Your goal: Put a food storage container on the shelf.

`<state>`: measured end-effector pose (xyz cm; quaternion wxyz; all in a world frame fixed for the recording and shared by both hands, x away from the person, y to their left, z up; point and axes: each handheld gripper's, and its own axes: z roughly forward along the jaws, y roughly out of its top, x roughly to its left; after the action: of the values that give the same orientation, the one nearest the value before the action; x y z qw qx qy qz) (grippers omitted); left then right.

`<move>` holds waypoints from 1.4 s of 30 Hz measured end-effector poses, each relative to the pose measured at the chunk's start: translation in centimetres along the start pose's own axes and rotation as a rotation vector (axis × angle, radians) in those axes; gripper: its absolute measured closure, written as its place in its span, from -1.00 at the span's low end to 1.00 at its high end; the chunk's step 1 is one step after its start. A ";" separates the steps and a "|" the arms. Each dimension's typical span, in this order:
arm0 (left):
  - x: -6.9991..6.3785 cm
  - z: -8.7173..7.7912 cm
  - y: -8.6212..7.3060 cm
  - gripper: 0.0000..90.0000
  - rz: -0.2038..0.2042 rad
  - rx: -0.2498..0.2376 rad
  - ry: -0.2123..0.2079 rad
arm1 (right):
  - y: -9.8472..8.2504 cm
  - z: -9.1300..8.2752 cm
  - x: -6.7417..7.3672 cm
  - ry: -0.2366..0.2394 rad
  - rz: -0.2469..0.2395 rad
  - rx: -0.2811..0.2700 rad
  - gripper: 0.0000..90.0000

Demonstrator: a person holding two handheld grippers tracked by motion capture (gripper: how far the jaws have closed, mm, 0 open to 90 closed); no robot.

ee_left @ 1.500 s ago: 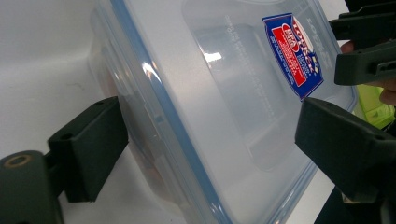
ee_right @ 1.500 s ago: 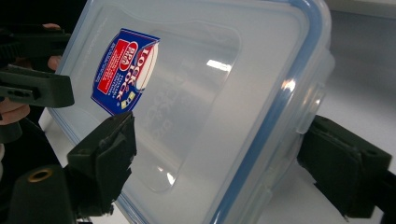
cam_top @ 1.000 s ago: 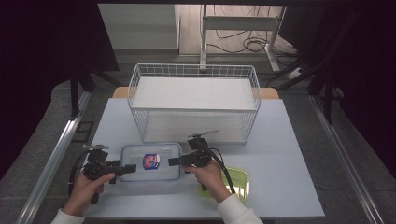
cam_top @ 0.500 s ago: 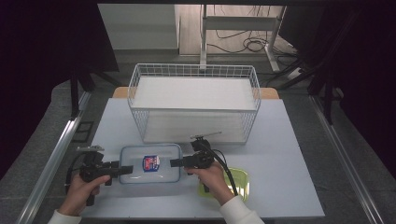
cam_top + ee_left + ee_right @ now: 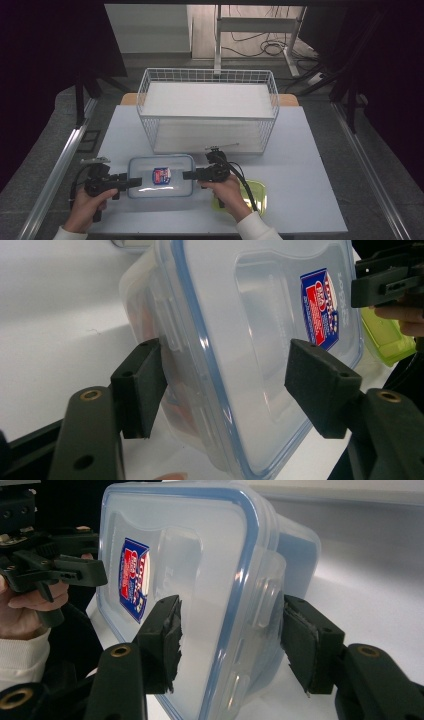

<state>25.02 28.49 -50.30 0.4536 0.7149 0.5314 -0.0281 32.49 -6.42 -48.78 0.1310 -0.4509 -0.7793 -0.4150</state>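
White tabletop (image 5: 310,165) carries a wire basket (image 5: 207,110) at upper centre and a lidded clear food container (image 5: 161,176) at lower centre, flat, label up, its long axis running left to right. At lower left, the left gripper (image 5: 131,182) straddles the container's left end; its jaws have just been closing, and the pads (image 5: 142,385) stand beside the side latch, contact uncertain. Right of it, the right gripper (image 5: 188,175) straddles the opposite end, its jaws likewise closing around the latch. Both hands are equally near. A green lid (image 5: 250,195) lies at lower right.
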 end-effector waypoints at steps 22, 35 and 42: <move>-2.0 -0.5 0.2 -0.13 0.071 -0.027 0.046 | -0.9 -1.4 0.6 -0.013 -0.020 -0.055 0.01; -4.6 -0.9 2.4 -0.11 0.142 -0.062 0.034 | 0.1 -4.8 1.5 -0.035 -0.073 -0.111 0.01; -6.4 -0.8 4.2 -0.11 0.187 -0.071 0.025 | 0.4 -7.4 2.1 -0.066 -0.100 -0.154 0.01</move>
<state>25.16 24.18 -43.91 0.4726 0.7451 0.4687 0.0421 30.41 -10.74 -42.72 0.0495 -0.4337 -0.7704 -0.4647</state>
